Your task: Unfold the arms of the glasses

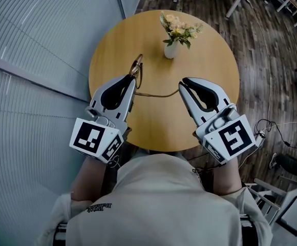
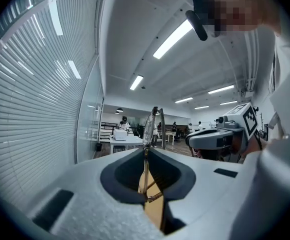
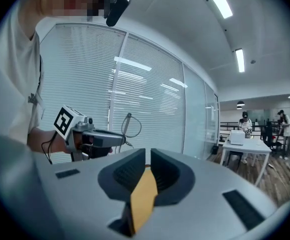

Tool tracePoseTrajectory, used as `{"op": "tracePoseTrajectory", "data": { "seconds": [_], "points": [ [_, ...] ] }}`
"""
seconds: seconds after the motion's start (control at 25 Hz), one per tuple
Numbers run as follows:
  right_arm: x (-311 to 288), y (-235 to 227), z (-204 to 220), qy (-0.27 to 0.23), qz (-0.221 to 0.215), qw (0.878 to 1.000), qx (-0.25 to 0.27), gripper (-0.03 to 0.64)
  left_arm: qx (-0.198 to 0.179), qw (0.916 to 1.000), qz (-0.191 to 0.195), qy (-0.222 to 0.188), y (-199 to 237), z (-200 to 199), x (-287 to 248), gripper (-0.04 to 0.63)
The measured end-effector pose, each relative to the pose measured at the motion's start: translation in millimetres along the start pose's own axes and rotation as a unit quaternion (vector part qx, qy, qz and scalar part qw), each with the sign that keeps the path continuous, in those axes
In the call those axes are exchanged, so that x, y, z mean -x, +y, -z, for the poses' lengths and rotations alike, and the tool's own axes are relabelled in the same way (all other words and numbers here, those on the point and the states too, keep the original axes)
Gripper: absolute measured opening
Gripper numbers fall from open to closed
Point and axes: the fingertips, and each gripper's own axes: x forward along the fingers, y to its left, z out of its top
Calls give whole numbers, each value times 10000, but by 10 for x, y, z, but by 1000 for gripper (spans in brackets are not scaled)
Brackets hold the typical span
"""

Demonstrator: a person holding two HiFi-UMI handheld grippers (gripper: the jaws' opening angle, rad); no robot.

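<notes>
Thin wire-framed glasses [image 1: 137, 68] stand on edge above the round wooden table [image 1: 210, 60]. My left gripper [image 1: 133, 78] is shut on their frame; in the left gripper view the rim [image 2: 152, 124] rises just past the closed jaws. One arm [image 1: 156, 94] stretches out to the right, and its end meets the tip of my right gripper [image 1: 181, 86], whose jaws stand nearly together on it. In the right gripper view the glasses [image 3: 129, 124] show at the left gripper's tip [image 3: 117, 138], while the arm's end is hidden behind the right jaws.
A small white vase of flowers [image 1: 171, 49] stands at the table's far side, beyond both grippers. A glass wall with blinds [image 1: 46, 45] runs along the left. Dark wood floor [image 1: 261, 60] and cables lie to the right.
</notes>
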Motion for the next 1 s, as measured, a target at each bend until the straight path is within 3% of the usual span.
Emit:
{"op": "tracePoseTrajectory", "data": {
  "seconds": [0.44,0.84,1.0],
  "points": [
    [48,184,444,528,-160,9984,-147,40,357,9993,33,-105,-39,-41,129,41],
    [102,329,693,820,-200,9963,-187,40,307,9995,90,-60,-138,-1,177,41],
    [160,343,443,311,-231,9992,-139,40,-7,9999,81,64,-196,46,200,41]
  ]
}}
